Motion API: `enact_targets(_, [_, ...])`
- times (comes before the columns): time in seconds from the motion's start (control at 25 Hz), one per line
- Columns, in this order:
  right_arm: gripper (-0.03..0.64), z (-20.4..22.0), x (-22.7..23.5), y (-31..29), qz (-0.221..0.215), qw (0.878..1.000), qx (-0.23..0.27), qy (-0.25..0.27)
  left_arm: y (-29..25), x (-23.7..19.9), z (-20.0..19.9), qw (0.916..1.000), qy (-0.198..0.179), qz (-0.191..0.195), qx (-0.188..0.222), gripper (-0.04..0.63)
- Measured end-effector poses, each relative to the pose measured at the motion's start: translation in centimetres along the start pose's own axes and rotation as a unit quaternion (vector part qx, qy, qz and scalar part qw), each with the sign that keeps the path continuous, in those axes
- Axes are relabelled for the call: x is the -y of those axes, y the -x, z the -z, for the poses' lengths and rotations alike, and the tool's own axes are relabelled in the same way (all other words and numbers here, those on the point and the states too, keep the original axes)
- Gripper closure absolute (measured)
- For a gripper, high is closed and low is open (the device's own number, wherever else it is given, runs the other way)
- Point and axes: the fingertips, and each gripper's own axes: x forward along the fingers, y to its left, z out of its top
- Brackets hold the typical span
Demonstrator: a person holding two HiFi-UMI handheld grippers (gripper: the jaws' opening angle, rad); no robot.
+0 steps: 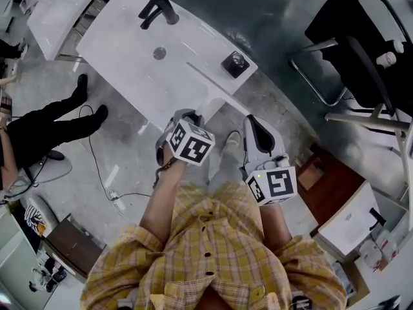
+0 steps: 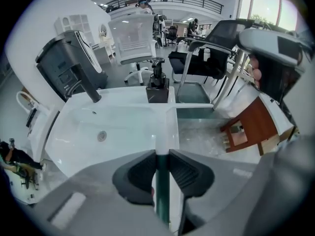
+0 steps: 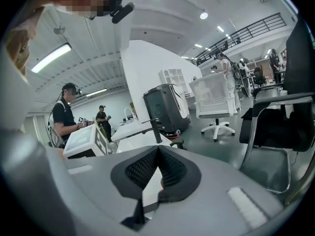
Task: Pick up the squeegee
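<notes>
With the left gripper (image 2: 162, 154) fingers clamped on the squeegee (image 2: 162, 191), I'd raise it slowly, straight off the tabletop (image 2: 128, 117), holding the right gripper (image 3: 157, 151), fingers together, clear.

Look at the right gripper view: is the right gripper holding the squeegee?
No, the right gripper has its jaws meeting with nothing between them; the squeegee sits clamped in the left gripper.

Count, all placed from the white rectangular ceramic washbasin (image 1: 122, 44) (1).
On its rim: 1 black angular tap (image 1: 158, 8) and 1 black square pump bottle (image 1: 235, 63).
At its near edge: 1 slim greenish squeegee (image 2: 162, 191) and 2 grey grippers, the left gripper (image 2: 161, 155) and the right gripper (image 3: 157, 149).
</notes>
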Motion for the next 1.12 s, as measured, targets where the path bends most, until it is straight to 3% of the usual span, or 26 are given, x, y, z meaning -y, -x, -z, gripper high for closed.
enact_targets(0.48, [0.617,-1.9,-1.5,2.3,-0.014,1.0,0.015,0.015,6.1,-0.7,-0.7,0.9939,0.056,-0.052,0.08,0.503])
enact_targets(0.8, [0.617,-3.1,-2.8,4.2,-0.035,0.998,0.024,0.036,10.3,-0.7,-1.2,0.9761,0.127,-0.07,0.162,0.503])
enact_targets(1.12, [0.617,-5.0,-4.3,5.4,-0.058,0.996,0.036,0.057,14.9,-0.8,-2.1,0.9511,0.161,-0.103,0.242,0.503])
